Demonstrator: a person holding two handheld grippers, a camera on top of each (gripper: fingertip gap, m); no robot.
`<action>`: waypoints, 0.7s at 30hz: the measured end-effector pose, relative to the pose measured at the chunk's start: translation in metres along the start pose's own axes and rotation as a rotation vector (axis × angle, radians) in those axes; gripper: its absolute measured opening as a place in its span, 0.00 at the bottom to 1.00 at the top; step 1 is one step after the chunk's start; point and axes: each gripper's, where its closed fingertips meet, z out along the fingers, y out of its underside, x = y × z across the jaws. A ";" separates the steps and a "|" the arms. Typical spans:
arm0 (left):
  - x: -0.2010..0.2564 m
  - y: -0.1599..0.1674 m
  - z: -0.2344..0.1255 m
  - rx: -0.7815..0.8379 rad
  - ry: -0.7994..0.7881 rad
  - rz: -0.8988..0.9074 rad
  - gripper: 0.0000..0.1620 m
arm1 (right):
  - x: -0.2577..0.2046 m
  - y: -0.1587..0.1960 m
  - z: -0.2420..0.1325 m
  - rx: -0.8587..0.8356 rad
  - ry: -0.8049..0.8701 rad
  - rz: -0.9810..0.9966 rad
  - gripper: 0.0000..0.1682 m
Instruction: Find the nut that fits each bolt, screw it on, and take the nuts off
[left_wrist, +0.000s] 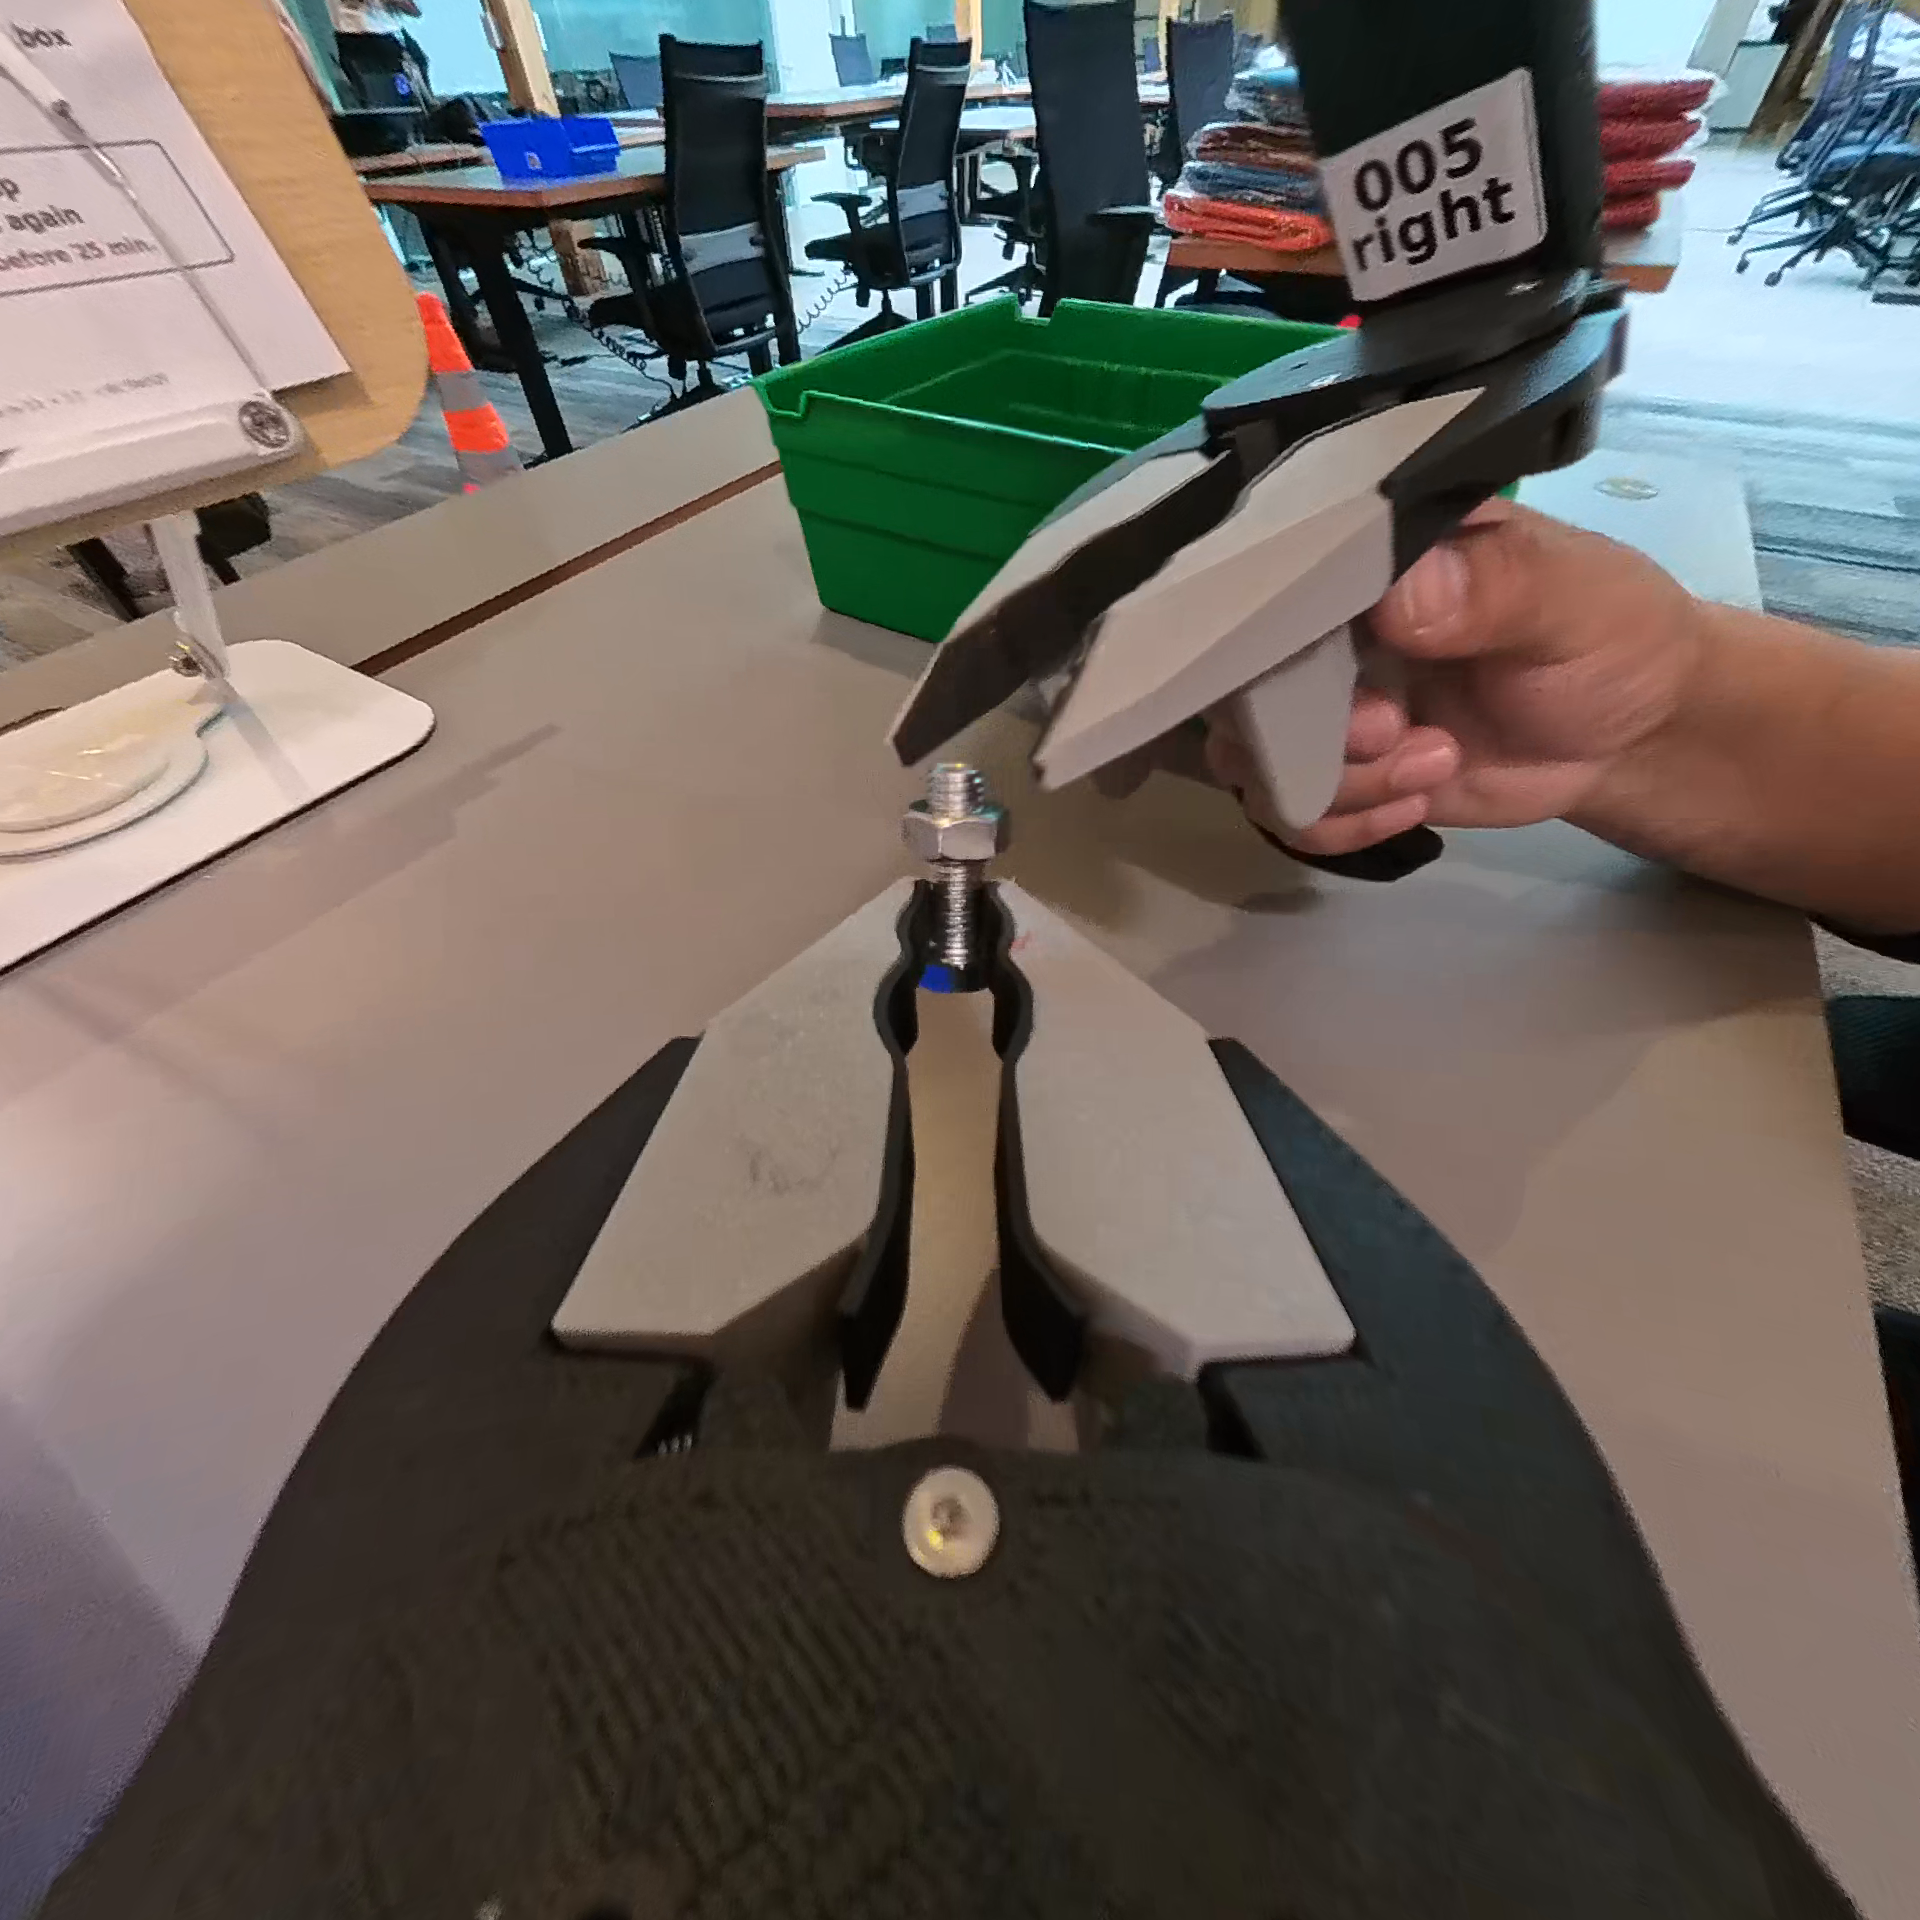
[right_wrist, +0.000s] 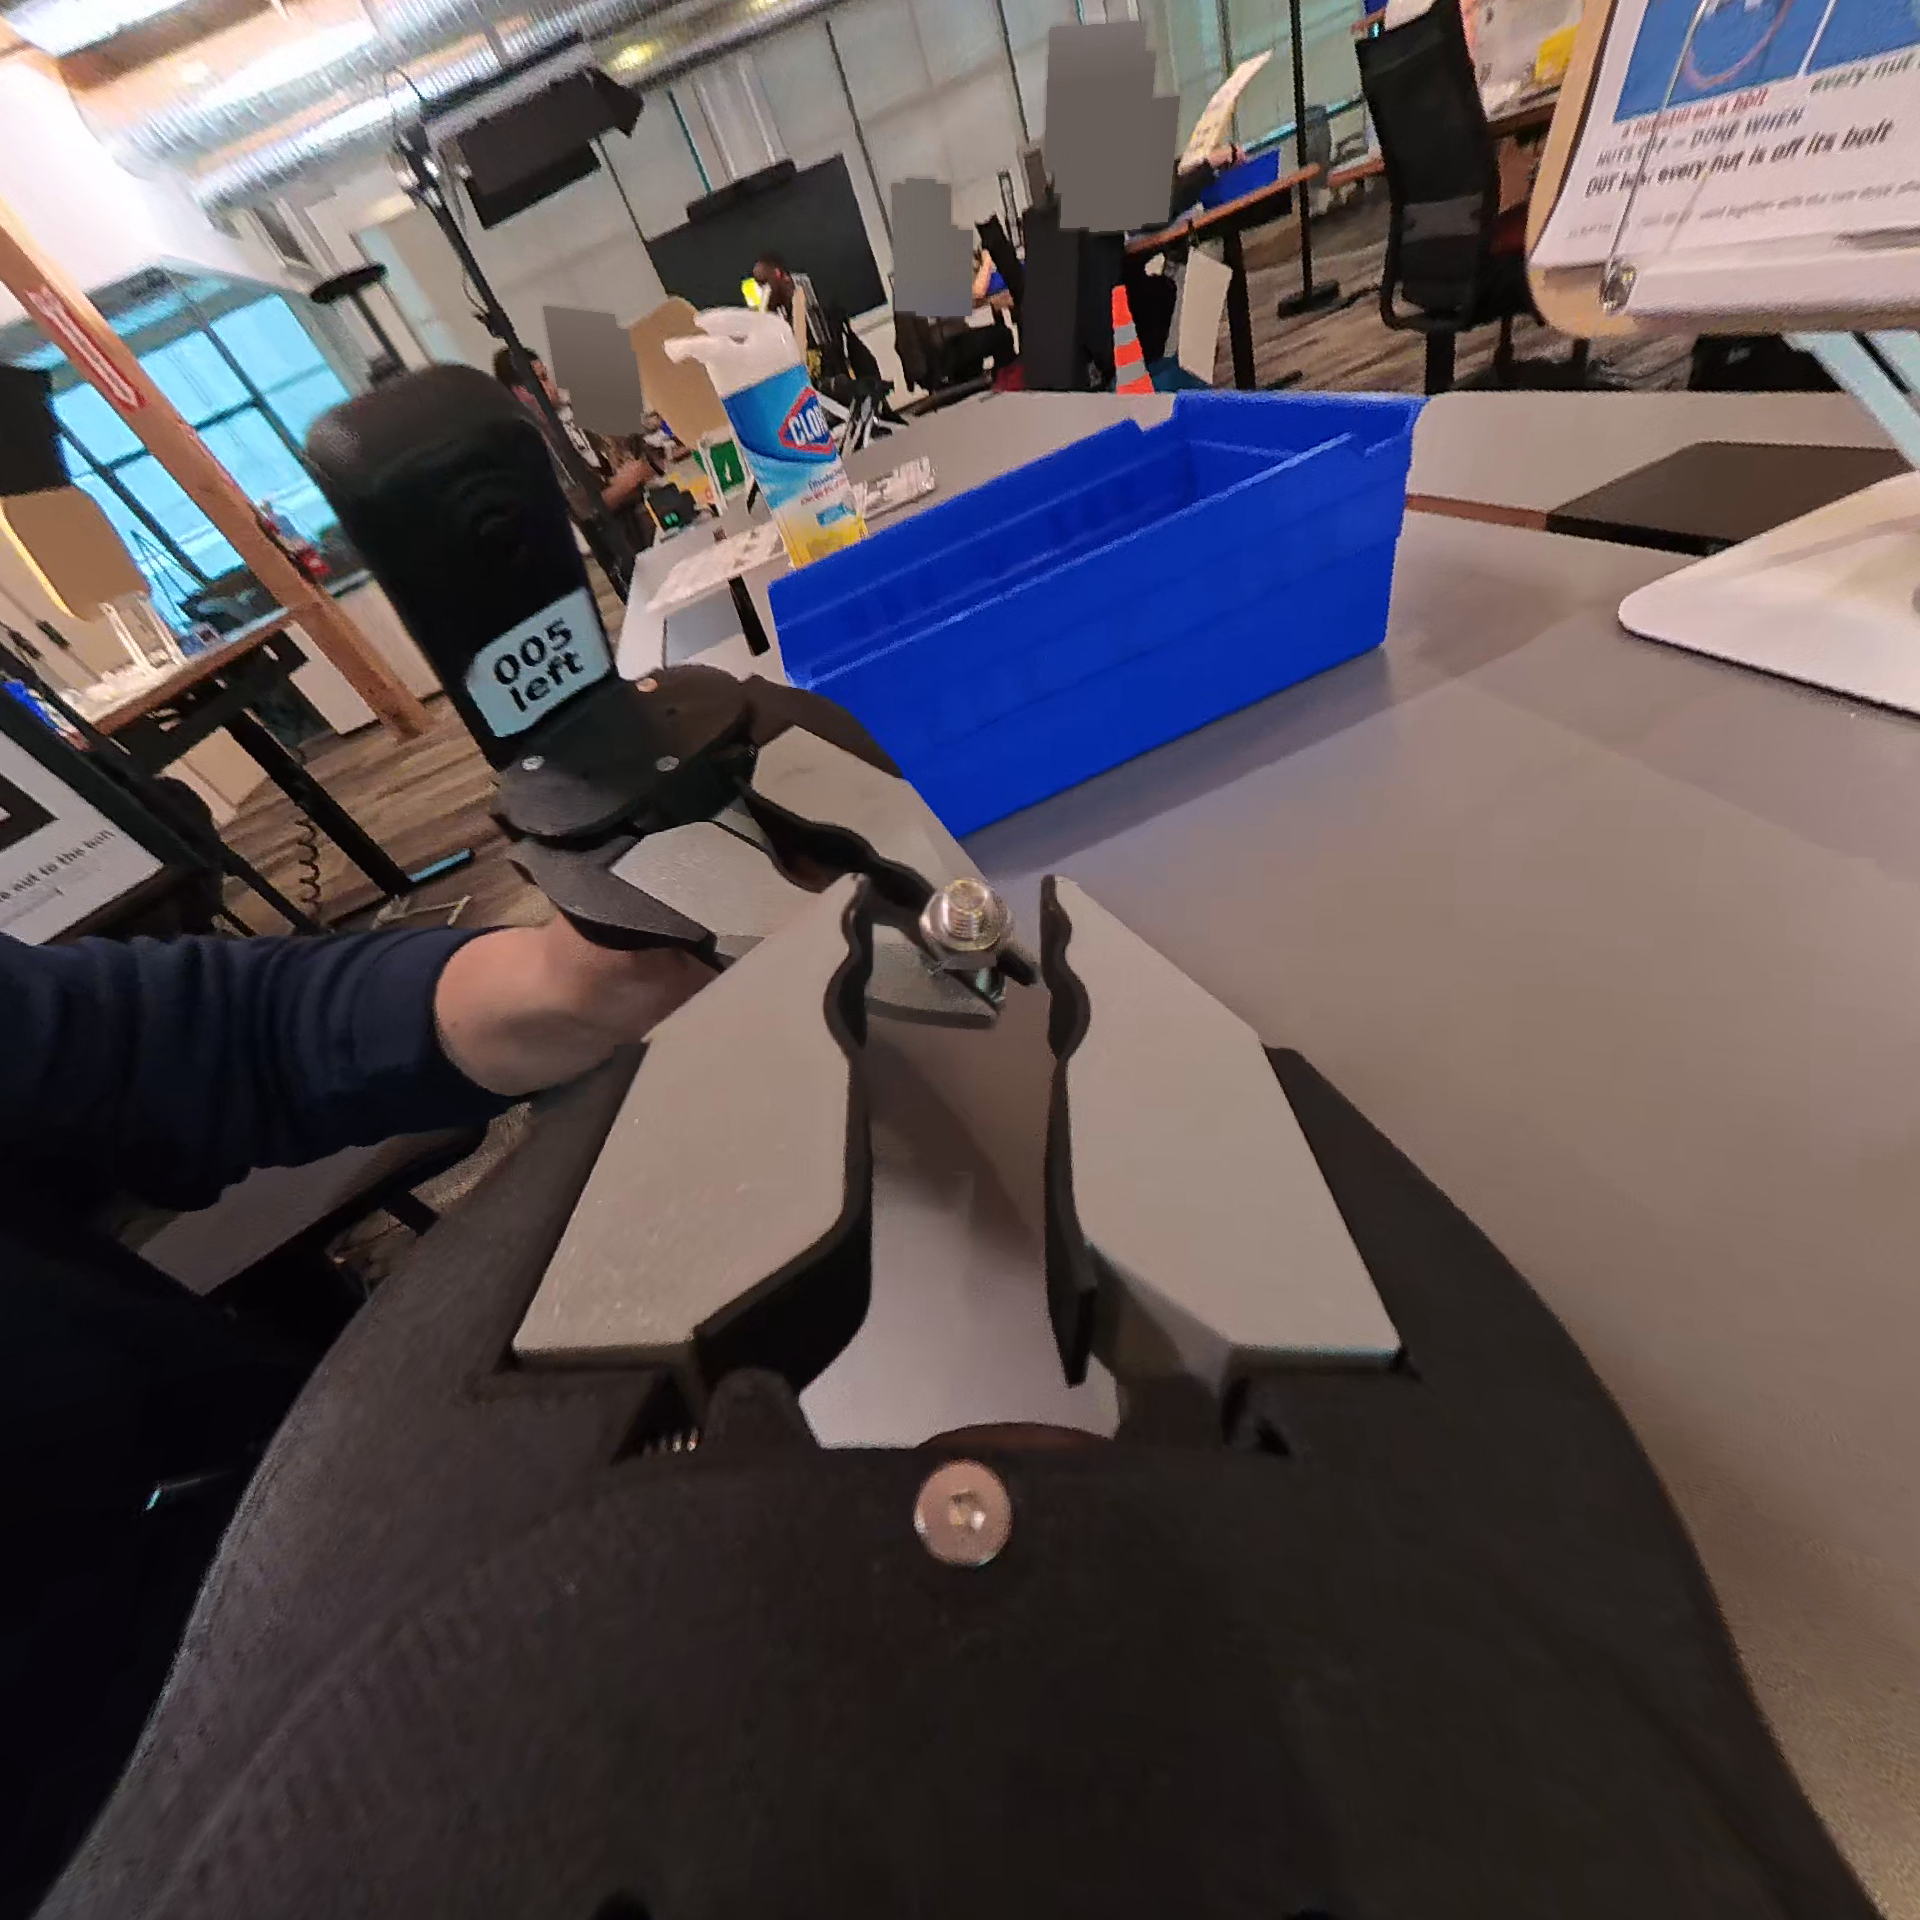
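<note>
In the left wrist view, the left gripper (left_wrist: 951, 940) is clamped on the shank of a steel bolt (left_wrist: 953, 914), holding it upright above the grey table (left_wrist: 623, 831). A hex nut (left_wrist: 954, 828) sits near the top of the thread, a few turns showing above it. Both look small, hard, stiff and probably slick, so the nut is best taken across two opposite flats, not by the corners; the thread should give some bite to the holding fingers (left_wrist: 810, 997). The right gripper (left_wrist: 971, 732) hangs just above the bolt tip, tilted down from the upper right, its fingers apart and empty, a hand (left_wrist: 1538, 707) on its handle. A green bin (left_wrist: 935, 488) stands behind.

In the right wrist view, the right gripper (right_wrist: 951, 904) points down at the nut (right_wrist: 968, 916), which lies between its parted fingertips without clear contact. The left gripper (right_wrist: 987, 971) reaches in from the left, a dark sleeve (right_wrist: 208, 1049) behind it. A blue bin (right_wrist: 1091, 623) stands beyond.
</note>
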 end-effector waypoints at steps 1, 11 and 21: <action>-0.001 -0.001 0.000 0.005 -0.006 0.004 0.04 | -0.002 -0.003 -0.001 0.014 -0.008 0.000 0.18; -0.004 -0.012 -0.008 0.061 -0.015 -0.001 0.04 | 0.017 0.003 -0.004 -0.024 0.123 -0.060 0.08; -0.002 -0.014 -0.006 0.074 -0.010 -0.012 0.04 | -0.017 -0.007 0.008 0.057 -0.015 -0.085 0.24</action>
